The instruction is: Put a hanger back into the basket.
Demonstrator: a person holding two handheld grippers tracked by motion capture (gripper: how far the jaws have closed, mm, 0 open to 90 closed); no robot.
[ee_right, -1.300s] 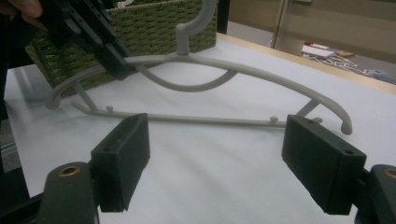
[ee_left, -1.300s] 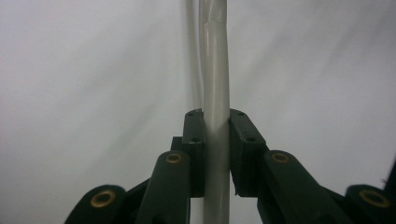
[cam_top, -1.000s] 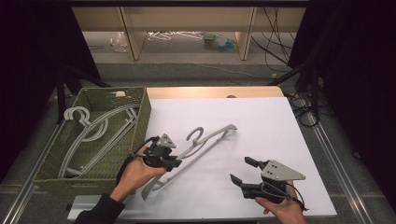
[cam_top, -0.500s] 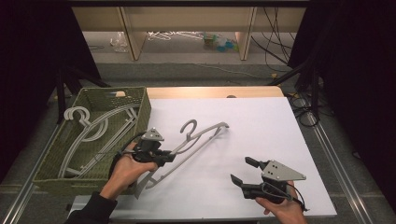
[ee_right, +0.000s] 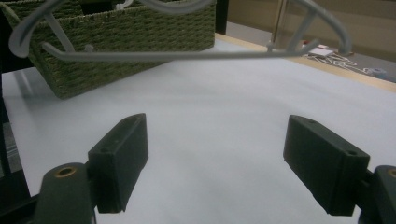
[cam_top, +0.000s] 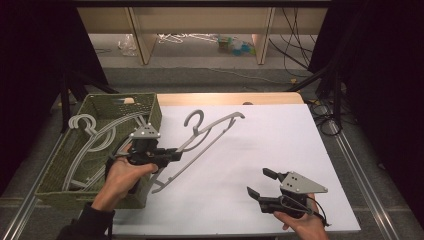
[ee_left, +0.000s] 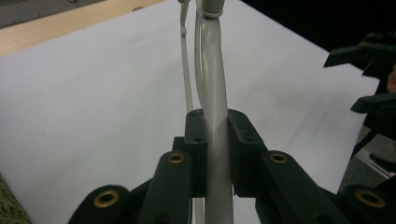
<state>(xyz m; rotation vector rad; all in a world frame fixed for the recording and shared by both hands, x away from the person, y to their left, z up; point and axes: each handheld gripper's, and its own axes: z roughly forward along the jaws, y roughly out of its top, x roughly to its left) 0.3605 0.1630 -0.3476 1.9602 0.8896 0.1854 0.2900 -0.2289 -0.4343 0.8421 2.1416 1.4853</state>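
A grey plastic hanger (cam_top: pixel 205 137) is held above the white table (cam_top: pixel 280 145), its hook pointing away from the person. My left gripper (cam_top: pixel 172 155) is shut on one arm of that hanger (ee_left: pixel 215 121), beside the green wicker basket (cam_top: pixel 107 107). The basket holds several more grey hangers (cam_top: pixel 92 135). My right gripper (cam_top: pixel 262 184) stays open near the table's front right, nothing between its jaws. In the right gripper view the lifted hanger (ee_right: pixel 187 53) hangs in front of the basket (ee_right: pixel 130 37).
Behind the table's wooden back edge (cam_top: pixel 225 98) stands a low shelf with clutter on the floor (cam_top: pixel 200 40). Cables (cam_top: pixel 325 115) run past the table's right side. Metal rails (cam_top: pixel 350 160) flank the table.
My left gripper has carried the hanger leftward, toward the basket, and the hanger has lifted off the table. The right gripper has stayed in place.
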